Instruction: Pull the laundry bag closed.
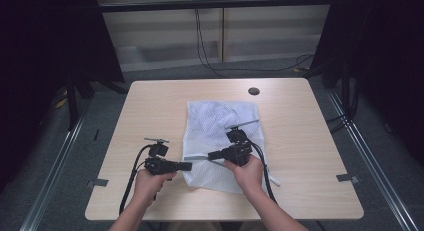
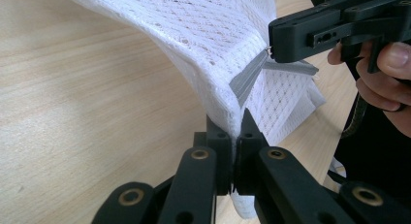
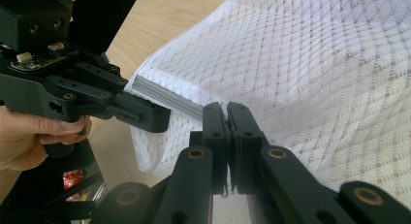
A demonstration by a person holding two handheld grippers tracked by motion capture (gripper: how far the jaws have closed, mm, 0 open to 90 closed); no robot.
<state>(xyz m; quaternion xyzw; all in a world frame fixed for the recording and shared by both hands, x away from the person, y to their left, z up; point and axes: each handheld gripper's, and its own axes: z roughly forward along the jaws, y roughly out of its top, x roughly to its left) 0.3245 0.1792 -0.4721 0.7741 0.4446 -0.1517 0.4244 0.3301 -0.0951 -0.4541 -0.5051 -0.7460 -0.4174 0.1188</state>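
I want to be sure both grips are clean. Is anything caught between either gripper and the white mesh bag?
Nothing visible is. The left gripper is shut directly on the mesh bag at its edge, and the right gripper is shut on the bag beside its grey zipper strip. The table around the bag is bare.

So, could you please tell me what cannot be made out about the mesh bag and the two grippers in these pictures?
- High view: the left gripper and right gripper are too small to judge their jaws.
- Left gripper view: the white mesh bag is cut off by the top edge, and the jaws hide the pinched fold.
- Right gripper view: the grey zipper strip runs behind both grippers, hiding its ends and any slider.
- Whether the bag holds anything cannot be told.
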